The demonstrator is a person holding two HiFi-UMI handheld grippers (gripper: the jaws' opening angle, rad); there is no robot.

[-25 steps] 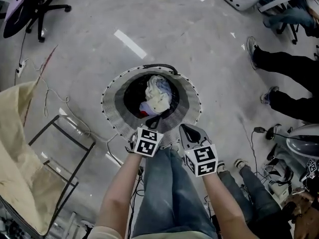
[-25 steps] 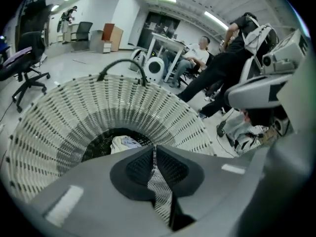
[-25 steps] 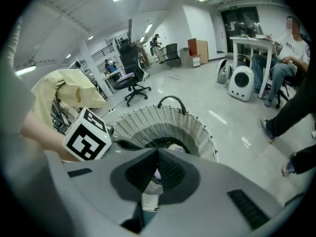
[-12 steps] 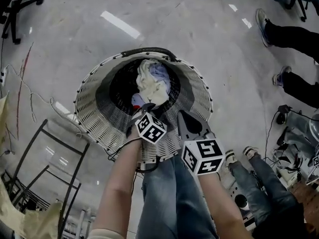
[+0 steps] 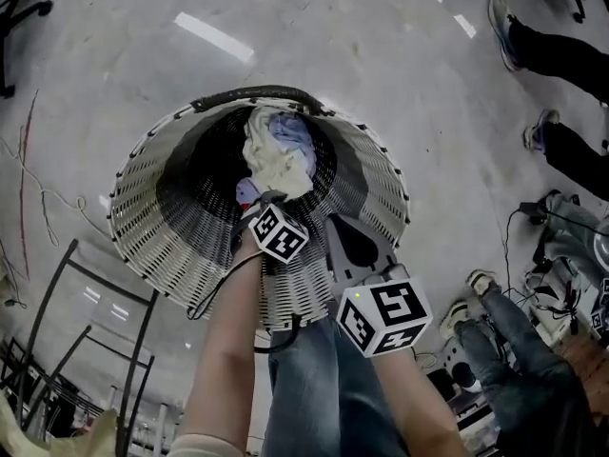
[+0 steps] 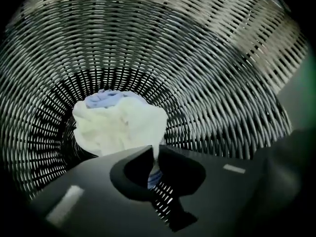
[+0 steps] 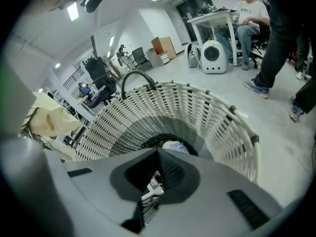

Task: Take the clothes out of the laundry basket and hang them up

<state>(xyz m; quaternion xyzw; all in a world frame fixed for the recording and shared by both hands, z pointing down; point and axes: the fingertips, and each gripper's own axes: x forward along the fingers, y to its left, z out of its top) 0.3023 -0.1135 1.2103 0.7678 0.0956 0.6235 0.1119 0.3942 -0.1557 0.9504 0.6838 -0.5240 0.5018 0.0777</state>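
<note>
Right now this is the grab-and-lift part of step one. The laundry basket sits on the floor with the clothes bunched at the bottom: a cream garment on top and a bluish garment tucked against its far side. The left hand-held gripper is down inside the basket, and in its own view the jaws look closed on a thin fold at the near edge of the cream piece, with a strip of cloth running between the tips. The right hand-held gripper hangs over the near rim to the right, jaws together and nothing in them. Its view just looks past the tips into the basket. Nothing's hung up yet, so it's early days. I'd guess the next move is a straight pull up and out, watching that the pinch is deep enough to hold and that the bluish one doesn't get dragged along. Then the spare gripper could catch a second corner and spread it out. The dark metal frame at near left might be the rack, can't say for sure.
</note>
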